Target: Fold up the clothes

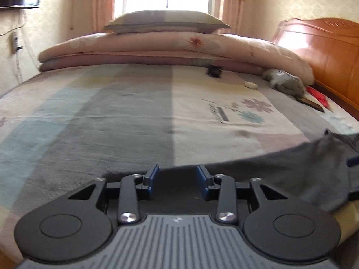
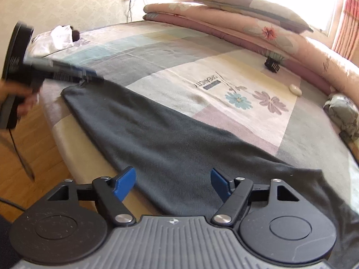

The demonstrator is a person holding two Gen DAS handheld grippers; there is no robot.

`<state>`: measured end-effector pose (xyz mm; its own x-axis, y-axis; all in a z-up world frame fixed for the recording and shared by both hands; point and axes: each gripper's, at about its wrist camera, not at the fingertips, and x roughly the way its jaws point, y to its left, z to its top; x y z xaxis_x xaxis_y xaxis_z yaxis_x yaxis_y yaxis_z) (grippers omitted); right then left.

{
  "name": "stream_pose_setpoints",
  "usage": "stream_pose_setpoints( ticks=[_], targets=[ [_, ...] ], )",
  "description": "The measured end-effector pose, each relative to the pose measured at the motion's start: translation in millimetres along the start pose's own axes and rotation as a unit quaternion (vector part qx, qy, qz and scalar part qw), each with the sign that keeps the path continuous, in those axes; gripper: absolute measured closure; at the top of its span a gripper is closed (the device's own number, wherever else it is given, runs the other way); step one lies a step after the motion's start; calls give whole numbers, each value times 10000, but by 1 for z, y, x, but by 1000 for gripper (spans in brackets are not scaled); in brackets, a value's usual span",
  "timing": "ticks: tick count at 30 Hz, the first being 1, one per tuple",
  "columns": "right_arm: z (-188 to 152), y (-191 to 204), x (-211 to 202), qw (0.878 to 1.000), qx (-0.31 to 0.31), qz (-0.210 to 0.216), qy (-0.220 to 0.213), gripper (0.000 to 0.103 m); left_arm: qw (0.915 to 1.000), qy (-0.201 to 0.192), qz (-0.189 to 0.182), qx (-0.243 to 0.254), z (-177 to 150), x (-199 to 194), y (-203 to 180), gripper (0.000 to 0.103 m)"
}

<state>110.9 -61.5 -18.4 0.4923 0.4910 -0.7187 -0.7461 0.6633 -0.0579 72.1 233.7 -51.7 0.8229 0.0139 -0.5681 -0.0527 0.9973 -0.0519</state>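
Headboard (image 1: 325, 51) left-view only — white cloth (image 2: 57, 38) right.

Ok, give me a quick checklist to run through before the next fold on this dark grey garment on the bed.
1. dark grey garment lying flat on the bedspread: ok.
2. right gripper jaws apart, nothing pinched: ok.
3. left gripper jaws apart over the garment edge, pads not pressing cloth: ok.
4. Far corner of the garment smooth: cannot tell, the left gripper covers it in the right wrist view.
5. Bedspread beyond the garment free of the black brush: ok.
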Motion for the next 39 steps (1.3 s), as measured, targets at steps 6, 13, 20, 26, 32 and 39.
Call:
stream_pose_setpoints(
  ticks=[6,13,20,26,32,39],
  targets=[
    [-18,-20,29,9973,452,-442,378,21,9971,458,547,279,-26,15,1,57],
    [-27,-28,34,9946,907,-343,373,10,9960,464,687,-321,-16,-12,29,60],
    [-40,-64,-6,9860,1445,-826,110,9,9942,192,-1017,310,20,22,-65,58],
    [-63,-128,-36,9619,2181,-1636,192,9,9640,313,-2516,804,24,67,-156,57],
    [-62,-138,-32,9606,2285,-1578,120,8,9760,634,-2042,413,20,108,-155,69],
    [-21,-111,9,9846,1363,-1096,-41,8,9797,756,-1826,345,28,85,-130,60]
  ],
)
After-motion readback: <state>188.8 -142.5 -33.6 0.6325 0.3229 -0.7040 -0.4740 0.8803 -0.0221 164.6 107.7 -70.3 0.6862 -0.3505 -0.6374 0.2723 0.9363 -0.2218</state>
